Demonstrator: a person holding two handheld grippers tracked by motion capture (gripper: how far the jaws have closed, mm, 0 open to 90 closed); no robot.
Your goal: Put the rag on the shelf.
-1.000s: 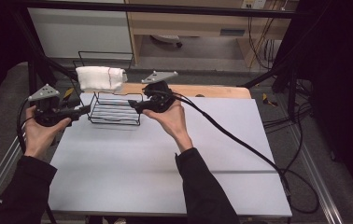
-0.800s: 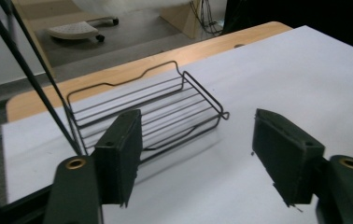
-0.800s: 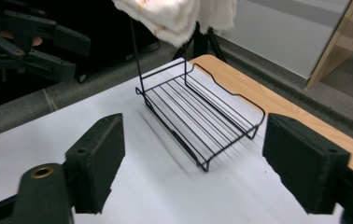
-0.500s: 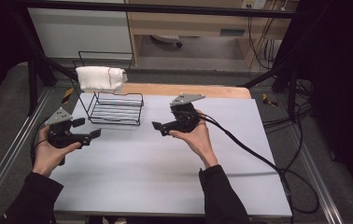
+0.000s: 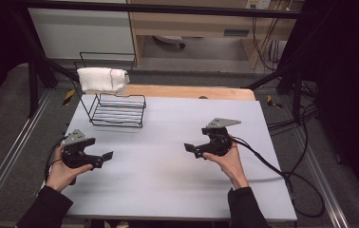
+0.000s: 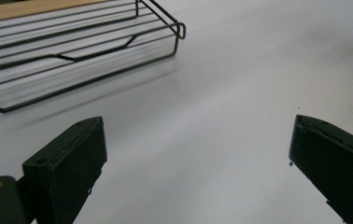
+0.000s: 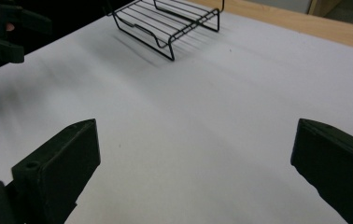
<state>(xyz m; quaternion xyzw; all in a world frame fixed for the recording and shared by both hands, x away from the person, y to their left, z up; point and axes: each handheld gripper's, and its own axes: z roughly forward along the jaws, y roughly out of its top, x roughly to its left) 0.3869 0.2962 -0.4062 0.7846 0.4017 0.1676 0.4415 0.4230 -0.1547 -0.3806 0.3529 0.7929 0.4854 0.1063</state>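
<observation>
Near us we see the left gripper (image 5: 102, 158) and the right gripper (image 5: 190, 149), both with jaws wide apart, empty, above the white table (image 5: 177, 185). Farther stands the wire rack (image 5: 118, 110), a white cloth (image 5: 102, 79) on its top edge.

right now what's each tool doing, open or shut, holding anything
Left tool: open, jaws wide apart, holding nothing, above the bare white table.
Right tool: open, jaws wide apart, holding nothing.
</observation>
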